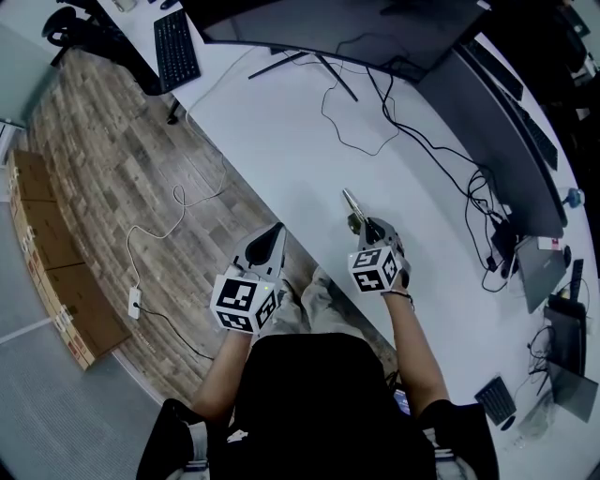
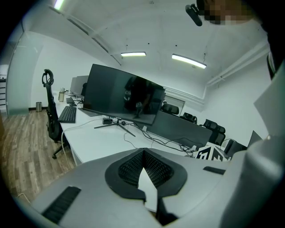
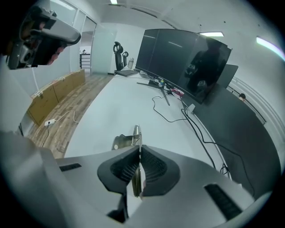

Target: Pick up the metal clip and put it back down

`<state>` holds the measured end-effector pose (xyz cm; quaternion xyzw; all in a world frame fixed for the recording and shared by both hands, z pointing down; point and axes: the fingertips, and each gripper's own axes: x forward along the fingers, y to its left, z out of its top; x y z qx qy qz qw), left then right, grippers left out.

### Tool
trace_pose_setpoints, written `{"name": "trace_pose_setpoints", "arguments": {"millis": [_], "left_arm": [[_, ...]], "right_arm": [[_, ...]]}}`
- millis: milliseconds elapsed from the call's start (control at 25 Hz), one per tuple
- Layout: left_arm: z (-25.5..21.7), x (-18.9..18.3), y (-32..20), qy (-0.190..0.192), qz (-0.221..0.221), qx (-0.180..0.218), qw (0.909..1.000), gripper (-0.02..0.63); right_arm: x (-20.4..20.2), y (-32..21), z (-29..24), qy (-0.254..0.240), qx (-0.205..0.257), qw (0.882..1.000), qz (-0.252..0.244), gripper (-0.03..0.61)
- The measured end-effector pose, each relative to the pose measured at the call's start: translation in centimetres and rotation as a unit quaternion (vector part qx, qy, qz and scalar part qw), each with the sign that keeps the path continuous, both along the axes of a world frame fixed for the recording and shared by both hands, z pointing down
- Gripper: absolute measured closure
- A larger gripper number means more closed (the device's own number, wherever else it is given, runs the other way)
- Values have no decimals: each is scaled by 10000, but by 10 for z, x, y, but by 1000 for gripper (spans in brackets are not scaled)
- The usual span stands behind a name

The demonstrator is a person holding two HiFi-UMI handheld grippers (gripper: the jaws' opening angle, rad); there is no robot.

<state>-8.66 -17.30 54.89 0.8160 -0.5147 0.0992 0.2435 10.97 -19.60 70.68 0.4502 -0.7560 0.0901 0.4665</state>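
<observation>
Right gripper [image 1: 368,228]: fingers [image 3: 120,167] closed on the metal clip [image 1: 353,208]. The clip's near end is pinched edge-on between the pads. Its far end sticks out past the fingertips, pointing away from the person.

The clip is at the near part of the white bench [image 1: 281,141], close to the near edge. The gripper tilts down toward the surface. It's hard to tell from these angles whether the clip's far end touches the bench or sits just above it.

Left gripper [image 1: 275,232]: fingers [image 2: 129,169] closed tip to tip, nothing between them. It's held just left of the right gripper at the bench's near edge, well clear of the clip.

Rest of the scene:
- Large curved monitor [image 1: 337,28] at the far side of the bench.
- A loose black cable [image 1: 361,122] loops on the surface between the monitor and the clip.
- Keyboard [image 1: 176,45] at the far left of the bench.
- Left of the bench is wood floor [image 1: 112,169]. A white power strip [image 1: 134,302] lies on it, and cardboard boxes [image 1: 56,272] line its left edge.
</observation>
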Motion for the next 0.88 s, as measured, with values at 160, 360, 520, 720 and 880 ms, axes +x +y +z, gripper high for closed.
{"name": "trace_pose_setpoints", "arguments": {"millis": [160, 360, 520, 720, 880], "left_arm": [[-3, 0, 1, 16, -26, 17, 10000, 601], [-16, -7, 0, 16, -110, 201, 9997, 601], [-23, -10, 2, 11, -117, 240, 9996, 601], [-39, -15, 4, -28, -95, 402, 9991, 601], [-52, -18, 9, -48, -79, 521, 9986, 601]], "right_arm": [[3, 2, -1, -73, -78, 9999, 95, 548], [4, -2, -13, -327, -106, 9990, 286, 548], [3, -2, -29, -527, -40, 9978, 391, 548], [-4, 0, -51, -847, 106, 9950, 528, 548], [-11, 9, -71, -1099, 161, 9917, 647, 549]]}}
